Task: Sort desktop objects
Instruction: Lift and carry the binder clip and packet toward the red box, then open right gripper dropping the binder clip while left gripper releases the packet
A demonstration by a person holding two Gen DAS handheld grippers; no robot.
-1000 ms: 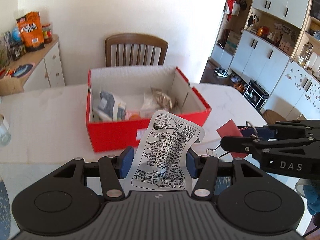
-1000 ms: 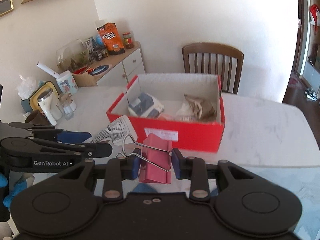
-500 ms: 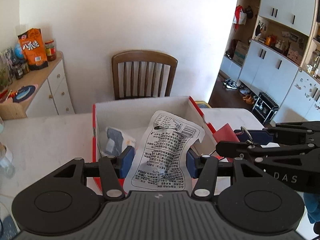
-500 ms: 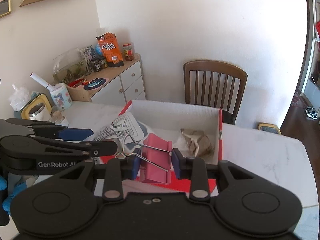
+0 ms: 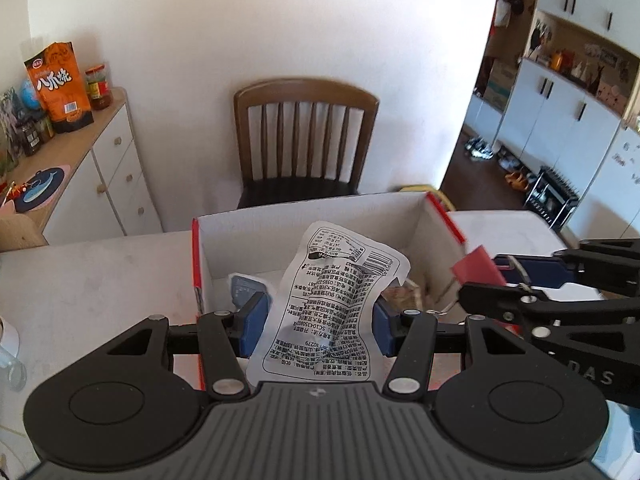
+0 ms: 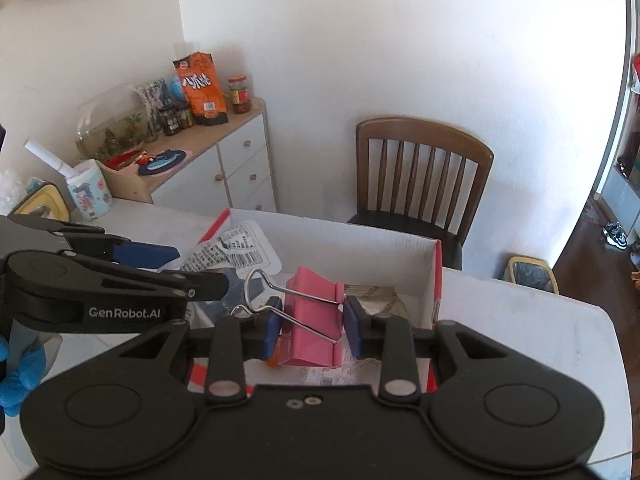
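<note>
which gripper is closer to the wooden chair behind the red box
Right, though only slightly, I judge. The right gripper, shut on the pink binder clip, hangs over the red box almost straight before the wooden chair. The left gripper, holding the white packet, hangs alongside.

"GenRobot.AI" on left tool side; "DAS" on right tool; "10279" on white packet.

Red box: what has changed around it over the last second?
Both loads came forward from short of the red box to over its open top. The left hand-held gripper carried the white printed packet there, the right hand-held gripper the pink binder clip. Nothing was let go: both grips are unchanged, and the box's contents stayed put.
</note>
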